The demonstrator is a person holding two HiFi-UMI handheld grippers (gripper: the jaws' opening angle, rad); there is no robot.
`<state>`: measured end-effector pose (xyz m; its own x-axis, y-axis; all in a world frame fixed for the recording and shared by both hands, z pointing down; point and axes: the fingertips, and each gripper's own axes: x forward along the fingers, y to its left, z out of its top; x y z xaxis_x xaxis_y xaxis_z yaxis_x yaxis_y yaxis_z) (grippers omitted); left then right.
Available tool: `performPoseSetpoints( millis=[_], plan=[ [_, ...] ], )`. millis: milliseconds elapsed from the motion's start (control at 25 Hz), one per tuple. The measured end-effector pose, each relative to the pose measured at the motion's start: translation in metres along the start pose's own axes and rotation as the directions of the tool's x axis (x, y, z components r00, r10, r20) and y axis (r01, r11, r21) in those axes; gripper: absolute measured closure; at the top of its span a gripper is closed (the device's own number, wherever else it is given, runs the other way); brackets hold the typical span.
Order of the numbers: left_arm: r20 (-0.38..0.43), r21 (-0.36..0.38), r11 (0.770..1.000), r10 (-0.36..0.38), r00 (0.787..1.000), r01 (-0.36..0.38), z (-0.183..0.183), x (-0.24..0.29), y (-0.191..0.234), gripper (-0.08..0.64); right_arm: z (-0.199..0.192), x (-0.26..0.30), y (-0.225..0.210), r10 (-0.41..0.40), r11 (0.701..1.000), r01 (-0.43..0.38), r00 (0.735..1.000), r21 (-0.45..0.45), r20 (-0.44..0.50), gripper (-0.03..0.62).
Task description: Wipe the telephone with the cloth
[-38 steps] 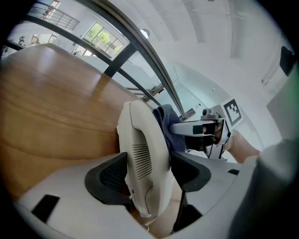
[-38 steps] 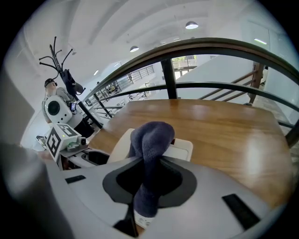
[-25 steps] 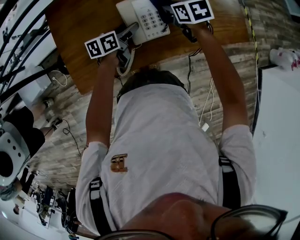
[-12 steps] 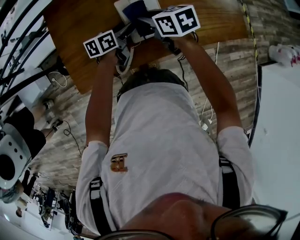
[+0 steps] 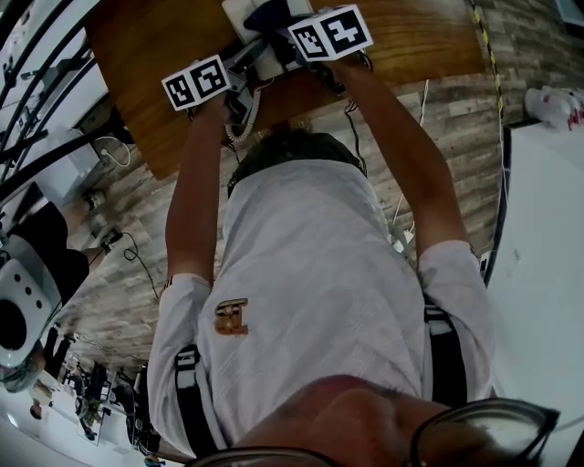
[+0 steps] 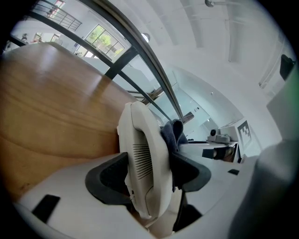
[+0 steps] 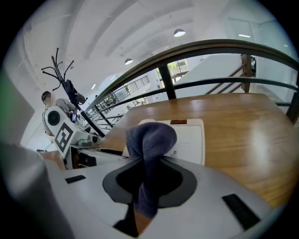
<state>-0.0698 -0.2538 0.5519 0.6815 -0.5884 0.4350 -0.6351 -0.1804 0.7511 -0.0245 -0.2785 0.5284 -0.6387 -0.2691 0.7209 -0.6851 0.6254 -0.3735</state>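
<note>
The white telephone base (image 5: 239,11) sits on the wooden table (image 5: 146,55) at the top of the head view. My left gripper (image 6: 147,175) is shut on the white handset (image 6: 145,158), which stands on edge above the tabletop. A coiled cord (image 5: 243,126) hangs from it. My right gripper (image 7: 149,179) is shut on a dark blue cloth (image 7: 149,140), whose bunched end presses against the handset's side (image 6: 172,133). The base (image 7: 187,140) lies just beyond the cloth. In the head view the right gripper (image 5: 283,46) covers the keypad.
The table's near edge (image 5: 301,91) runs just in front of my body, with wood-plank floor (image 5: 119,228) below. Cables (image 5: 401,205) trail down at the right. A white surface (image 5: 547,255) stands at the far right. Black railings (image 7: 210,81) run behind the table.
My right gripper has carried the cloth leftward across the telephone, covering the keypad and meeting the handset. The left gripper has barely moved.
</note>
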Motion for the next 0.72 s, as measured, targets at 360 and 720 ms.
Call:
performPoseSetpoints(
  millis=[360, 720],
  plan=[
    [-0.002, 0.004, 1.000, 0.003, 1.000, -0.003, -0.002, 0.002, 0.001, 0.259, -0.014, -0.021, -0.053, -0.137, 0.990, 0.136, 0.991, -0.029, -0.011, 0.514],
    [-0.001, 0.000, 1.000, 0.005, 1.000, -0.005, -0.003, 0.001, 0.004, 0.259, -0.024, -0.056, -0.056, -0.168, 0.986, 0.168, 0.985, 0.004, 0.042, 0.514]
  ],
)
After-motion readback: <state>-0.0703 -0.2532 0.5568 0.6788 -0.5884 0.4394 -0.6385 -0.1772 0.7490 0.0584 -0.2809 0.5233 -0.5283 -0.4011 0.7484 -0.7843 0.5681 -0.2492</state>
